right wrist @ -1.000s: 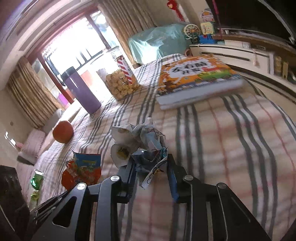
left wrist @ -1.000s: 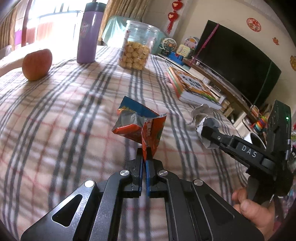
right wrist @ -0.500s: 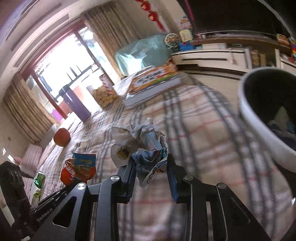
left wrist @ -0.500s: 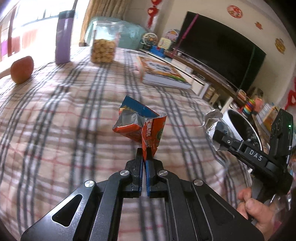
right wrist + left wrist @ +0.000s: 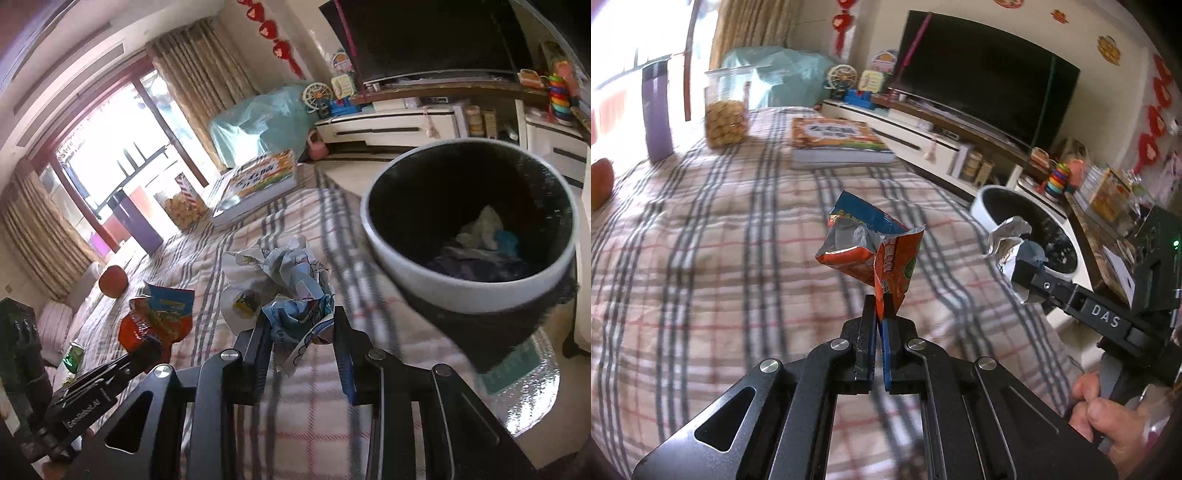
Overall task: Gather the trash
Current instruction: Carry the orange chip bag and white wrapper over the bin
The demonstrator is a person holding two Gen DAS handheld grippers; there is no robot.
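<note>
My left gripper [image 5: 880,306] is shut on an orange and blue snack bag [image 5: 871,245], held above the plaid table; the bag also shows in the right wrist view [image 5: 157,317]. My right gripper [image 5: 301,325] is shut on a crumpled white and blue wrapper [image 5: 284,284], also in the left wrist view [image 5: 1010,240]. A white trash bin with a black liner [image 5: 465,284] stands just right of the table edge, with some trash inside. In the left wrist view the bin [image 5: 988,206] lies behind the right gripper [image 5: 1021,273].
On the plaid tablecloth [image 5: 701,258] stand a thick book [image 5: 838,144], a jar of snacks [image 5: 726,110], a purple bottle [image 5: 657,114] and an orange fruit [image 5: 112,282]. A small green wrapper [image 5: 74,356] lies at the far left. A TV stand [image 5: 942,136] lines the wall.
Both grippers have swung to the right with their trash still held. The bin has come into view and now sits close to the right gripper.
</note>
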